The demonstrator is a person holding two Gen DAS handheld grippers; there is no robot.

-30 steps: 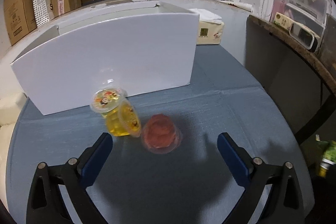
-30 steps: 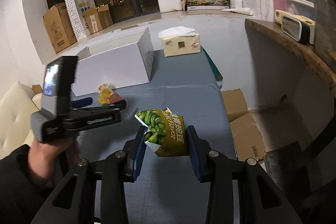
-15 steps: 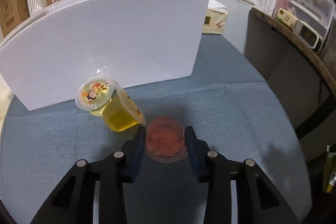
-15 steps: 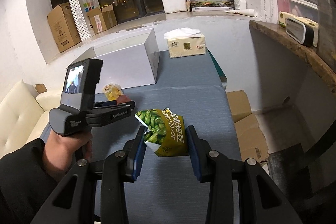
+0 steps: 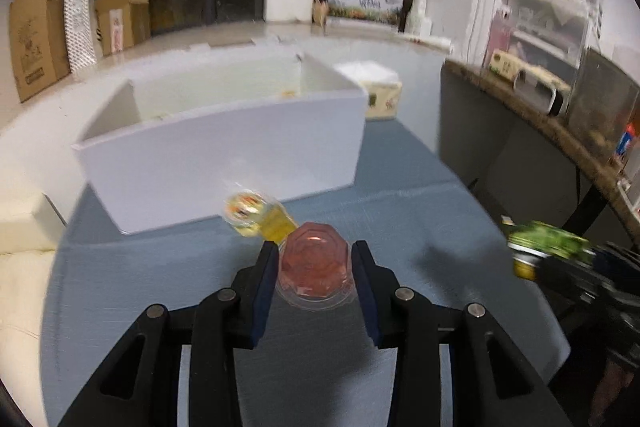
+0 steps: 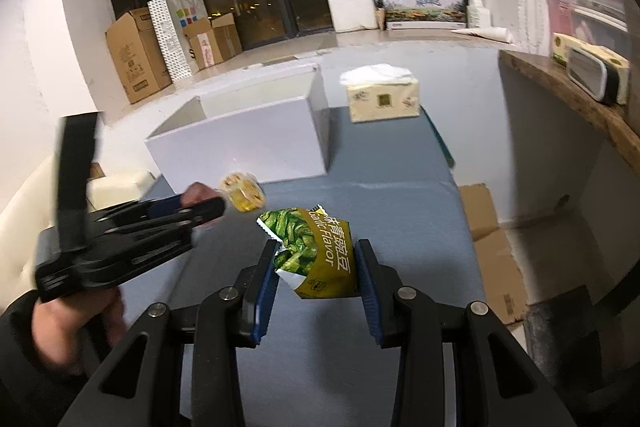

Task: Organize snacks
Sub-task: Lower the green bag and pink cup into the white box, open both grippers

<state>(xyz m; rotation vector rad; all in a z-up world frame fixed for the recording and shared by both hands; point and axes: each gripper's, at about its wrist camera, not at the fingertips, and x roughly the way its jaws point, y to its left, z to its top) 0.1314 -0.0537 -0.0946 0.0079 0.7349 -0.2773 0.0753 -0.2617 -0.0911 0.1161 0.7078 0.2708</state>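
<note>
Left gripper (image 5: pixel 314 273) closed on red jelly cup (image 5: pixel 314 263), lifted; right gripper (image 6: pixel 316 269) holds pea packet (image 6: pixel 316 253). Carry level over white box (image 5: pixel 224 143) wall.

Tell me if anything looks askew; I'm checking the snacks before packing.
The yellow jelly cup lies tipped on its side on the blue tablecloth, just before the white box. Nothing looks spilled.

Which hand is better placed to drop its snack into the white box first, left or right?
Left, probably. The left gripper holds the red jelly cup directly facing the white box; the right gripper, clamping the green pea packet, sits further right.
</note>
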